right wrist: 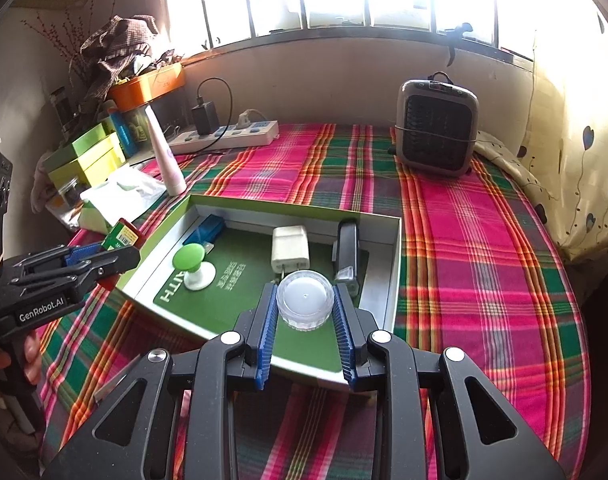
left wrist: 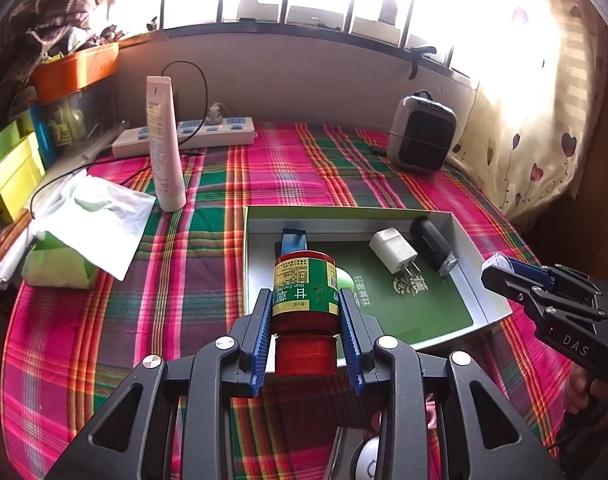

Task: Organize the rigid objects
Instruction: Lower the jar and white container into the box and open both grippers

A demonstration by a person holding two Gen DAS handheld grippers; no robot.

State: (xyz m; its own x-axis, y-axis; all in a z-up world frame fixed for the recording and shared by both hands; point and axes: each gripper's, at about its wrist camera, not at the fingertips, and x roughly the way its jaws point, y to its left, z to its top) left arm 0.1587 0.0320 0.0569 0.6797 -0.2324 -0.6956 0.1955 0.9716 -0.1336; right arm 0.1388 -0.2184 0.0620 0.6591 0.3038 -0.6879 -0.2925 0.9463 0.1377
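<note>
The left gripper (left wrist: 306,312) was clamped on a red medicine bottle (left wrist: 305,292) with a green and yellow label, its blue ridged pads pressing the bottle's sides and the red cap pointing back toward the camera. It angled downward, holding the bottle over the near left edge of the shallow open box (left wrist: 264,216) on the plaid tablecloth (left wrist: 208,240). The right gripper (right wrist: 305,312) angled down likewise, its pads closed on a small clear round jar (right wrist: 305,298) with a white top, held above the box's green-lined floor near its front edge.

The left wrist view showed the right gripper from the side at the right edge, with part of a hand under its handle. It also showed a white tube (left wrist: 164,144) standing upright and a crumpled tissue (left wrist: 100,216) on a green pack.

The right wrist view showed more of the box's contents: a green-topped white knob (right wrist: 192,264), a blue item (right wrist: 206,230) in the far left corner, a white plug adapter (right wrist: 290,248) and a black stapler-like tool (right wrist: 346,248). It showed the left gripper (right wrist: 122,246) at the left with fingers (right wrist: 28,354) on its handle, and a small heater (right wrist: 438,128) at the cloth's far side.
</note>
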